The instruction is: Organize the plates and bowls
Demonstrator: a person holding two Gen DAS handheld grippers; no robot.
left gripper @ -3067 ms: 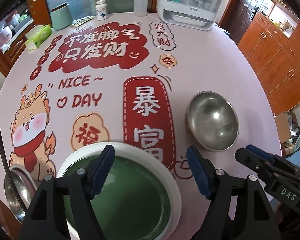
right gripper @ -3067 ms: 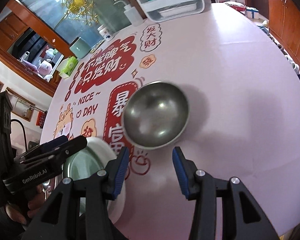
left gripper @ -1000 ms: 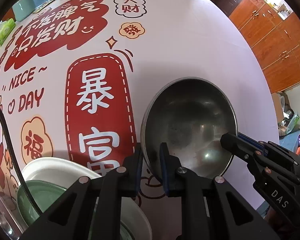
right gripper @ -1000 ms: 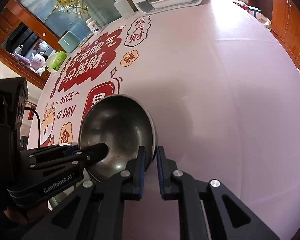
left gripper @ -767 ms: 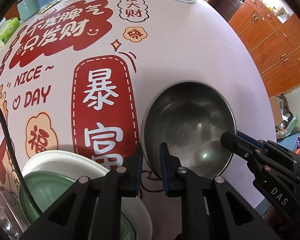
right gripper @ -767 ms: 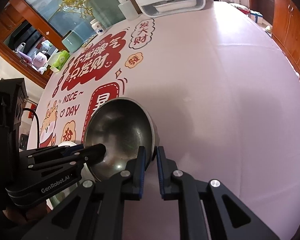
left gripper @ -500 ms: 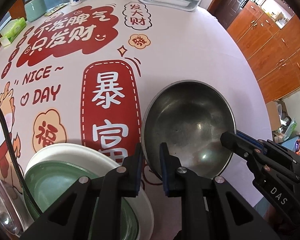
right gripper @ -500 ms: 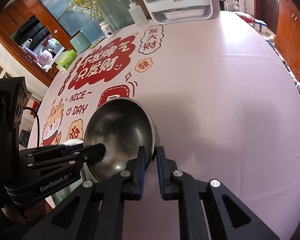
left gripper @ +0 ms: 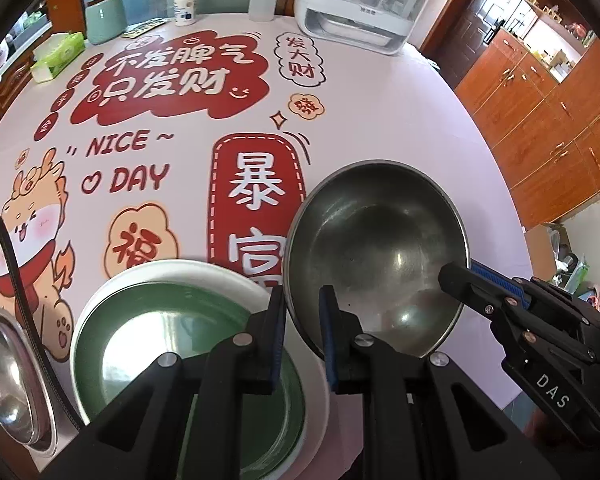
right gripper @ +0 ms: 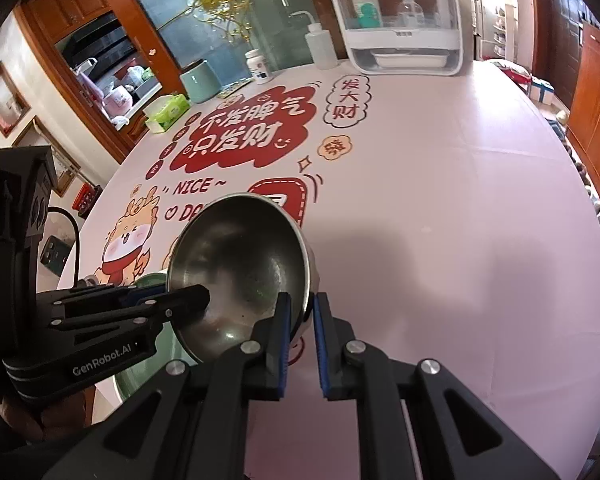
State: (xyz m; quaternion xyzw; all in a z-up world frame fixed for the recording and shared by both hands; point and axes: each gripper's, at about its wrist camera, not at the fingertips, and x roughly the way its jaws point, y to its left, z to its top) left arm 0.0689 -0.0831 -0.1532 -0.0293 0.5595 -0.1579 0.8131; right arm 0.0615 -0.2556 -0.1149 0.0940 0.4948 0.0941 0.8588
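Observation:
A steel bowl [left gripper: 376, 256] hangs tilted above the pink printed table [left gripper: 380, 92], held from two sides. My left gripper [left gripper: 302, 314] is shut on its near-left rim, with the rim pinched between the blue pads. My right gripper [right gripper: 302, 314] is shut on the opposite rim of the same steel bowl [right gripper: 240, 264]. Each gripper shows in the other's view: the right gripper [left gripper: 460, 276] and the left gripper [right gripper: 198, 298]. A green plate [left gripper: 172, 344] lies inside a white plate [left gripper: 160, 274] just left of the bowl. A second steel bowl [left gripper: 4, 360] sits at the far left edge.
At the table's far side stand a white dish box [left gripper: 360, 12], a squeeze bottle [left gripper: 263, 0], a pill bottle [left gripper: 185, 6], a green canister [left gripper: 105, 20] and a tissue box [left gripper: 58, 56]. Wooden cabinets [left gripper: 548, 112] line the right. The table's edge curves close on the right.
Both grippers, open three seconds ago, closed on the bowl's rim. Over the last second the bowl rose off the table and shifted toward the stacked plates, with more of the far table showing.

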